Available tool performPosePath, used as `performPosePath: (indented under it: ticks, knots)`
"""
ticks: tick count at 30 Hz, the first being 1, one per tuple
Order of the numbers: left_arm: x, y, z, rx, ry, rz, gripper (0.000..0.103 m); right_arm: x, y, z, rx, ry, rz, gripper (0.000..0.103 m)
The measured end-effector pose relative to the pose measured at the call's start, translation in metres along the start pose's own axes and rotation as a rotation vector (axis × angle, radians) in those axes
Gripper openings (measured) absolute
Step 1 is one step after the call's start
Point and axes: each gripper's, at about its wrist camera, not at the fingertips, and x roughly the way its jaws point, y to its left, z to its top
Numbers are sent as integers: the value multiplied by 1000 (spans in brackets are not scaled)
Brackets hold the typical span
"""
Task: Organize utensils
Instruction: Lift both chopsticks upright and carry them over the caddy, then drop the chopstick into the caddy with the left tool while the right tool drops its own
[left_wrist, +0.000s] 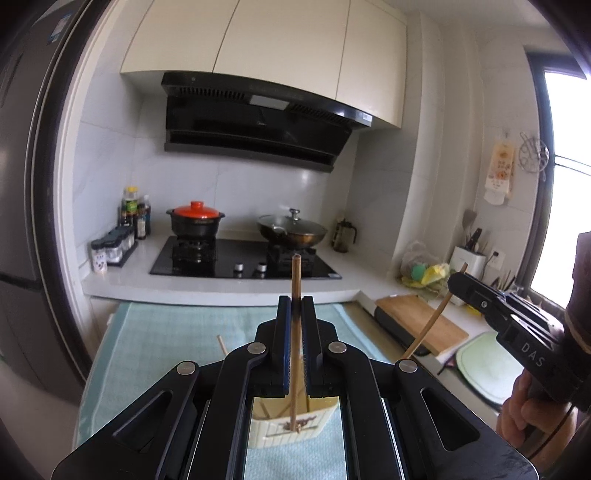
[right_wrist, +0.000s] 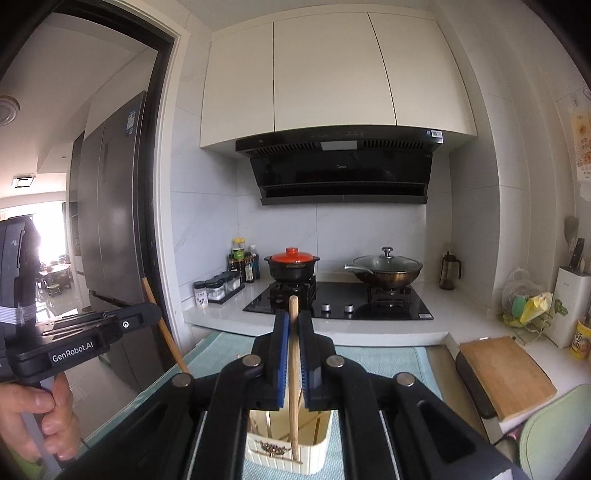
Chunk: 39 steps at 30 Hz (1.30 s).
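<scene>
My left gripper is shut on a dark wooden chopstick that stands upright between its pads, lower tip over the cream ribbed utensil holder. My right gripper is shut on a lighter wooden chopstick, held upright above the same holder, which has several chopsticks inside. The right gripper also shows at the right of the left wrist view, its chopstick slanting down. The left gripper shows at the left of the right wrist view, with its chopstick.
The holder stands on a teal mat. One loose chopstick lies on the mat. A wooden cutting board and a pale green board lie to the right. Behind are the hob, pots and spice jars.
</scene>
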Motion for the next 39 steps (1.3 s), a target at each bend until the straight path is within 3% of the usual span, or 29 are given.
performPosePath:
  ticks: [7,19,23,25,27,29,31,35,39]
  knots:
    - [62,15,-13,-23,53,14,3,63,-9,-17,20,22,12,6]
    - [148,38,-61,-71,243,10,3,160,-29,-89,81,304,57,6]
    - [164,37,-62,-60,277,22,4,177,-34,-94,119,338,60,6]
    - [166,37,-57,-58,279,43,10,182,-36,-90,129,342,58,6]
    - [162,38,-50,-65,273,60,42,181,-36,-81,124,331,50,7]
    - [147,38,-42,-72,237,67,59,170,-35,-69,117,305,45,18]
    - [127,36,-34,-66,209,63,62,150,-34,-57,120,259,46,45]
    - [80,27,-30,-41,206,61,74,106,-24,-39,93,221,51,46]
    - [25,19,-47,-18,235,44,86,56,-13,-41,73,231,76,46]
